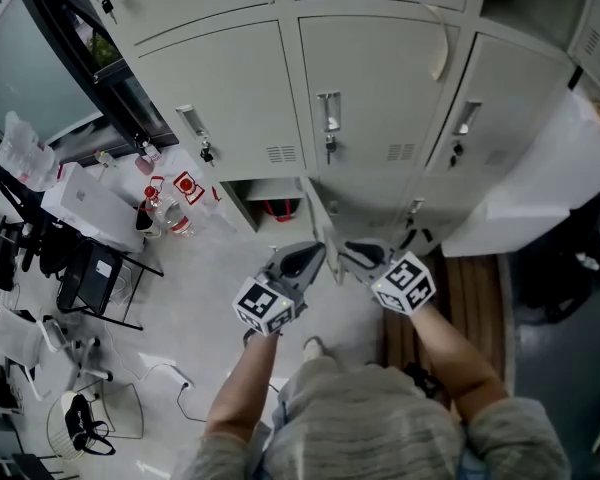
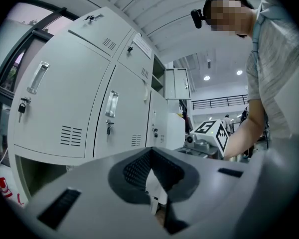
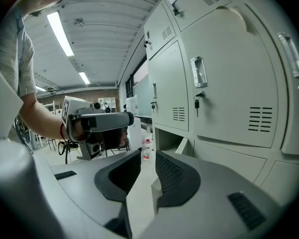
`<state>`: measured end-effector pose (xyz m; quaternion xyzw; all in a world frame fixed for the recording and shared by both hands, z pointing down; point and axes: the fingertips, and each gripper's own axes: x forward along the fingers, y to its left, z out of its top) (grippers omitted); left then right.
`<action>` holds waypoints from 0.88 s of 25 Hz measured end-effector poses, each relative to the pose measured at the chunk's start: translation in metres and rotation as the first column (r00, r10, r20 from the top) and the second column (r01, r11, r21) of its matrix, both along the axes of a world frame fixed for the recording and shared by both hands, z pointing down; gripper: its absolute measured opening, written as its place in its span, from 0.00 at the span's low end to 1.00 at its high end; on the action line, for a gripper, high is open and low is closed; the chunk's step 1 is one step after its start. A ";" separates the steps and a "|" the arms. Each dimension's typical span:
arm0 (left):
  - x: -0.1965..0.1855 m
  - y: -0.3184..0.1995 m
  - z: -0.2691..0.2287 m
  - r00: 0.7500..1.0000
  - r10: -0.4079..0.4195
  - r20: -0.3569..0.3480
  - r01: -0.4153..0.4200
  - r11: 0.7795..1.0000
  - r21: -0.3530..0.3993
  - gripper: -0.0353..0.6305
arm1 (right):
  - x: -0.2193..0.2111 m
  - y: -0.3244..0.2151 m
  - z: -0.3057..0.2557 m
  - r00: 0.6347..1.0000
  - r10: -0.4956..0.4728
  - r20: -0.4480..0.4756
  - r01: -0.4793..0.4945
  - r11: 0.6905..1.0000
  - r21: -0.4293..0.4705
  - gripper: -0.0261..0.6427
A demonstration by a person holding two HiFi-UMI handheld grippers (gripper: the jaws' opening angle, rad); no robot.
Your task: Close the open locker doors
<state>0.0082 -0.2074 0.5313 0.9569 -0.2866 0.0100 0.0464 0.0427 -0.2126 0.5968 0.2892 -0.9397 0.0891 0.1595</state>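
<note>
Locker door, one low door open, edge-on between my two grippers, left gripper and right gripper each clamped on its near edge, three shut doors above, bottles on the floor to the left.

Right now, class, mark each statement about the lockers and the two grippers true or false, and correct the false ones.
1. A bottom-row locker door stands open. True.
2. Its compartment is empty. False: a red object lies inside.
3. The left gripper and the right gripper are both at that door's outer edge. True.
4. The three middle-row doors are open. False: all three are shut.
5. The floor left of the lockers is bare. False: bottles stand there.
</note>
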 end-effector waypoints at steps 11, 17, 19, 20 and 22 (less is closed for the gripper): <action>-0.002 0.007 0.034 1.000 0.008 -0.008 -0.008 0.998 -0.060 0.06 | 0.009 -0.001 0.049 0.997 0.050 -0.060 -0.055 0.995 -0.087 0.14; -0.004 0.009 0.039 1.000 0.024 -0.006 -0.024 0.997 -0.075 0.06 | 0.007 -0.004 0.069 0.992 0.078 -0.096 -0.090 0.987 -0.131 0.14; -0.008 0.008 0.039 1.000 0.019 -0.005 -0.019 0.996 -0.082 0.06 | 0.007 -0.009 0.074 0.991 0.102 -0.088 -0.113 0.985 -0.131 0.14; -0.010 0.006 0.040 1.000 0.017 -0.006 -0.017 0.996 -0.085 0.05 | 0.007 -0.011 0.076 0.990 0.109 -0.088 -0.120 0.984 -0.132 0.14; -0.014 0.004 0.042 1.000 0.019 -0.008 -0.019 0.996 -0.087 0.06 | 0.007 -0.012 0.078 0.990 0.110 -0.087 -0.122 0.983 -0.138 0.14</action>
